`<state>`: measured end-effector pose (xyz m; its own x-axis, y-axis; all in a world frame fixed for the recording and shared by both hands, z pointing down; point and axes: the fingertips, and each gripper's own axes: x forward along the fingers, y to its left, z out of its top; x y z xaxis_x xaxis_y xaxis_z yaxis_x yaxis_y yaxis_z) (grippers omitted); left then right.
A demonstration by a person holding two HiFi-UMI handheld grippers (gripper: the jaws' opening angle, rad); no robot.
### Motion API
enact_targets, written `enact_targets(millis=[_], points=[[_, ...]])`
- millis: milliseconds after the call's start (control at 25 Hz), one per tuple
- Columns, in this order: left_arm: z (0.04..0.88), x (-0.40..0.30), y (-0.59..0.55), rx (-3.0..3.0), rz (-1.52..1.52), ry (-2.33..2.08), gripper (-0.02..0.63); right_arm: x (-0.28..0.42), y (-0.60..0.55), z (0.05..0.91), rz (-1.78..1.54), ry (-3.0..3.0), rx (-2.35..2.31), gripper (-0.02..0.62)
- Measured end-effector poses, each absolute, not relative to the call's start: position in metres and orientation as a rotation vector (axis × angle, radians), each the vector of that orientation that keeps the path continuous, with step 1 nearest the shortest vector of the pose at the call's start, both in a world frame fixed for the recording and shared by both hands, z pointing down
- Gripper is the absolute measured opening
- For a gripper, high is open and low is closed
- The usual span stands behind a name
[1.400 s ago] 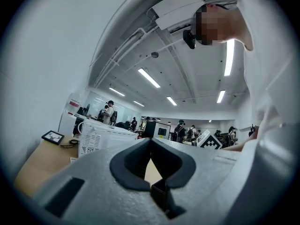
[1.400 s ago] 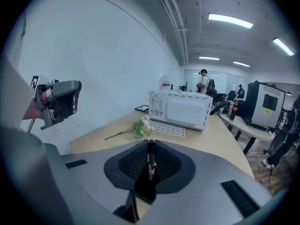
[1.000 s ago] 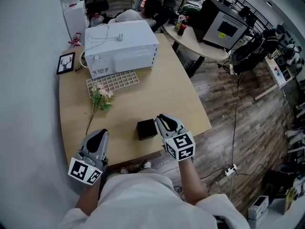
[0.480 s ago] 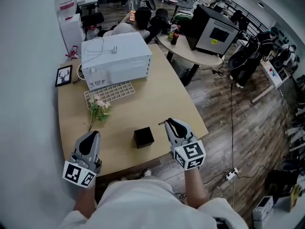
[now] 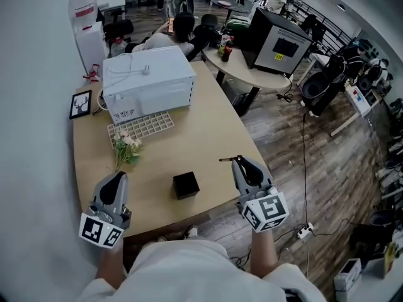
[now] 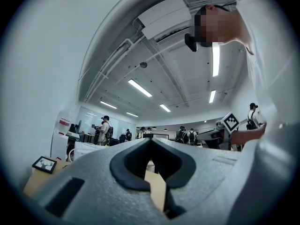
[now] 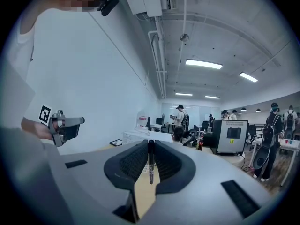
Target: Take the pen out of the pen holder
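Observation:
The black cube-shaped pen holder [image 5: 186, 185] stands on the wooden table [image 5: 208, 137] near its front edge. To its right, raised clear of it, my right gripper [image 5: 238, 160] is shut on a thin dark pen [image 5: 227, 160], whose end sticks out to the left. In the right gripper view the pen [image 7: 150, 165] stands upright, pinched between the ribbed pads of my right gripper [image 7: 150, 143]. My left gripper [image 5: 118, 176] hovers left of the holder, shut and holding nothing; in its own view the tips of my left gripper [image 6: 151, 140] meet.
A white box-like appliance [image 5: 148, 80] with a cable sits at the table's back. In front of it lie a white grid tray [image 5: 141, 126] and a flower sprig [image 5: 126, 146]. A small picture frame [image 5: 80, 104] lies at the left edge. Beyond stands a round table [image 5: 252, 58].
My right gripper has risen and drawn away to the right of the pen holder, carrying the pen with it. My left gripper has lifted a little.

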<state>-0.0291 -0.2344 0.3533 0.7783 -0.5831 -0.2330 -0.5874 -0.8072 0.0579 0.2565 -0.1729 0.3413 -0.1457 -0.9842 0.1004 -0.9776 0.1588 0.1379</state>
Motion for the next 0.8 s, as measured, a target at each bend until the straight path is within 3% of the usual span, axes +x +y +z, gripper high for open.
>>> enact_targets(millis=[800], points=[[0.322,-0.082,-0.245,-2.812,0.439,1.160,0.014,0.301,-0.121,0.270,-0.261,-2.144,2.220,0.044]])
